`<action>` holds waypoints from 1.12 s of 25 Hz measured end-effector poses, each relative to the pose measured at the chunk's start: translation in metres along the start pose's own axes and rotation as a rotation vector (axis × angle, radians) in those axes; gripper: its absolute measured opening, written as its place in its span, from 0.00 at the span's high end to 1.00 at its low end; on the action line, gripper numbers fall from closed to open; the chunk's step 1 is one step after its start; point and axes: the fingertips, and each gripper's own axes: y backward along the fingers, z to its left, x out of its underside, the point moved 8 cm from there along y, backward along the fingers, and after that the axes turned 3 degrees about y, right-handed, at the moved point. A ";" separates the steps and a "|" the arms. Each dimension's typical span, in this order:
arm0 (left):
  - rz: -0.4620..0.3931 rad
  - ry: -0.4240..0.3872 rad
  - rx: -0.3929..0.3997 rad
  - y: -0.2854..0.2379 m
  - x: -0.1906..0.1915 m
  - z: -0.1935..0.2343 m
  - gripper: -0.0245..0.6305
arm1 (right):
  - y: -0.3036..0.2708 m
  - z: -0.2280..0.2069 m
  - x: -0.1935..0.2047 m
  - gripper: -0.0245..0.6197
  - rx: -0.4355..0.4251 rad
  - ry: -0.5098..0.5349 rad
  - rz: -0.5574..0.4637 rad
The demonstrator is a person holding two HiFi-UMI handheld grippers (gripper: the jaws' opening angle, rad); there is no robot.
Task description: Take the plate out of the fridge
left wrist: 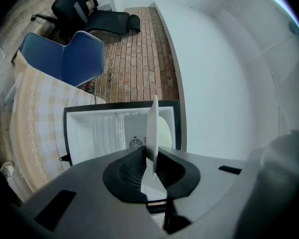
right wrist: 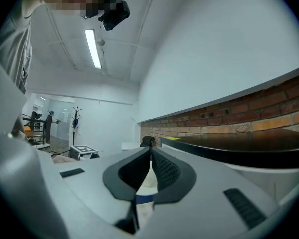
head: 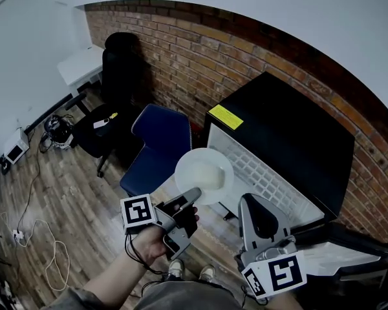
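A white plate (head: 204, 175) is held in the air in front of the black mini fridge (head: 291, 134), outside its open white interior (head: 265, 179). My left gripper (head: 193, 196) is shut on the plate's near rim. In the left gripper view the plate (left wrist: 152, 128) stands edge-on between the pads of the left gripper (left wrist: 150, 158), with the open fridge compartment (left wrist: 104, 133) behind it. My right gripper (head: 249, 200) hovers to the right of the plate, near the fridge's front, with its jaws together. In the right gripper view the right gripper (right wrist: 150, 152) holds nothing.
A blue chair (head: 158, 144) stands just left of the fridge, and a black office chair (head: 116, 76) sits further back by a white desk (head: 81, 63). A brick wall (head: 200, 50) runs behind them. Cables (head: 32, 237) lie on the wooden floor at the left.
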 end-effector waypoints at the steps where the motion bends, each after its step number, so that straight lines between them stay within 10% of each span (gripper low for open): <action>1: -0.011 -0.005 0.003 0.006 -0.002 -0.002 0.89 | -0.001 0.003 -0.001 0.91 -0.009 0.001 -0.005; 28: -0.294 -0.014 -0.036 0.135 -0.033 0.009 0.89 | -0.060 0.085 0.018 0.91 -0.313 -0.015 0.004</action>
